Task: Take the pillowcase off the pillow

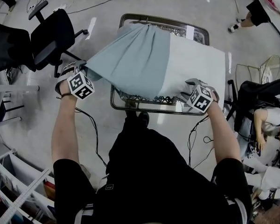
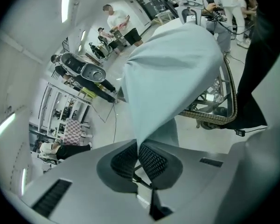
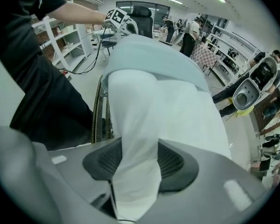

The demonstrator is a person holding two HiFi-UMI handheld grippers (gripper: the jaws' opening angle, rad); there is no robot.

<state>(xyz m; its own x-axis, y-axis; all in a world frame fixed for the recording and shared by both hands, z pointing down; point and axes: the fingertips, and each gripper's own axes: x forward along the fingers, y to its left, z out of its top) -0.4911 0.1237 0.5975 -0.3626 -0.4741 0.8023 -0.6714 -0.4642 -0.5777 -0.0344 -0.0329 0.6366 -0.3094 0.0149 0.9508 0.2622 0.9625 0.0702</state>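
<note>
Head view: pillow (image 1: 196, 62) lies across a table (image 1: 130, 107) with a lattice rim, directly in front of the person. Pillowcase (image 1: 130, 59), grey-blue, covers the pillow's 9 o'clock part; the 3 o'clock part is bare white, so the case is partly off. Left gripper (image 1: 86, 70) sits at 8 o'clock of the pillow, at the case's near-left corner, which is drawn out past the table edge into a point. Left gripper view: left gripper (image 2: 137, 146) jaws together, pads clamped on a thin fold of the case (image 2: 172, 64); cloth fans up and away from the pinch, taut. Right gripper (image 1: 185, 93) sits at 5 o'clock of the pillow, on the bare white end near the table's near edge. Right gripper view: right gripper (image 3: 133, 160) jaws partway apart, both pads pressing on a thick fold of white pillow (image 3: 177, 111) that fills the gap between them; the case (image 3: 149, 55) shows beyond, at 12 o'clock. Office chair (image 1: 51, 36) stands at 10 o'clock of the table, well apart. Cable (image 1: 95, 134) trails on the floor at 7 o'clock.
</note>
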